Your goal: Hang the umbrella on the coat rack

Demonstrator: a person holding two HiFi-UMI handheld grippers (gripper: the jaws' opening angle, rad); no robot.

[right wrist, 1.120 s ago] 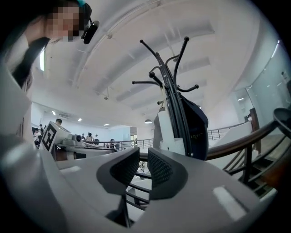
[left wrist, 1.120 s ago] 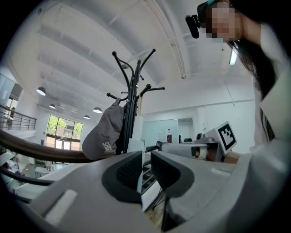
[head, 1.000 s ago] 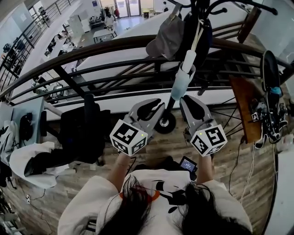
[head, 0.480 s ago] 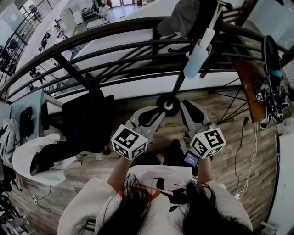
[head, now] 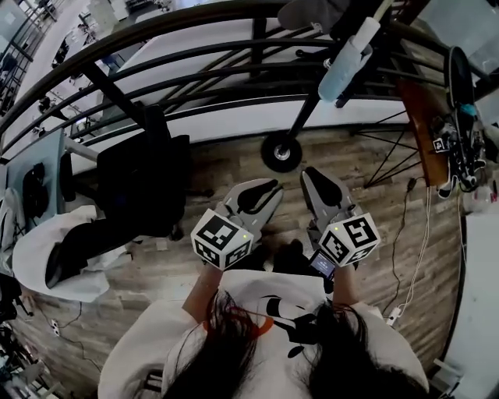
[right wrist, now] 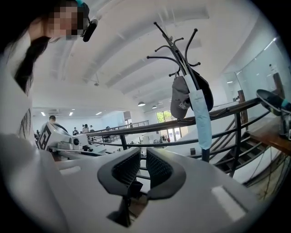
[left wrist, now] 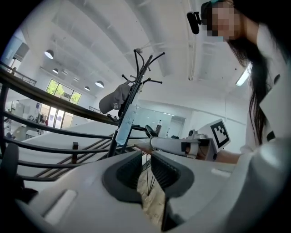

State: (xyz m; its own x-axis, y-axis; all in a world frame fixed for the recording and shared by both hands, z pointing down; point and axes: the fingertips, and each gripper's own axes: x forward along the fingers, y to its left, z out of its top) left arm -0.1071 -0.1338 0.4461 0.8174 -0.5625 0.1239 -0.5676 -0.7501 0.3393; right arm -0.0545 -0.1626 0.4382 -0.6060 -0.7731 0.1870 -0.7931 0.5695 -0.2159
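Observation:
A light blue folded umbrella hangs on the black coat rack, beside a grey cap. The left gripper view shows the umbrella on the rack. The right gripper view shows the same umbrella and rack. Both grippers are held low near the person's chest, well short of the rack's round base. My left gripper and right gripper have their jaws almost together and hold nothing.
A black curved railing runs behind the rack. At the left stands a black chair with a white garment. A wooden table with gear stands at the right, and cables lie on the wooden floor.
Both grippers have drawn back from the rack toward the person, and the head view has tipped lower. The umbrella stays hanging on the rack.

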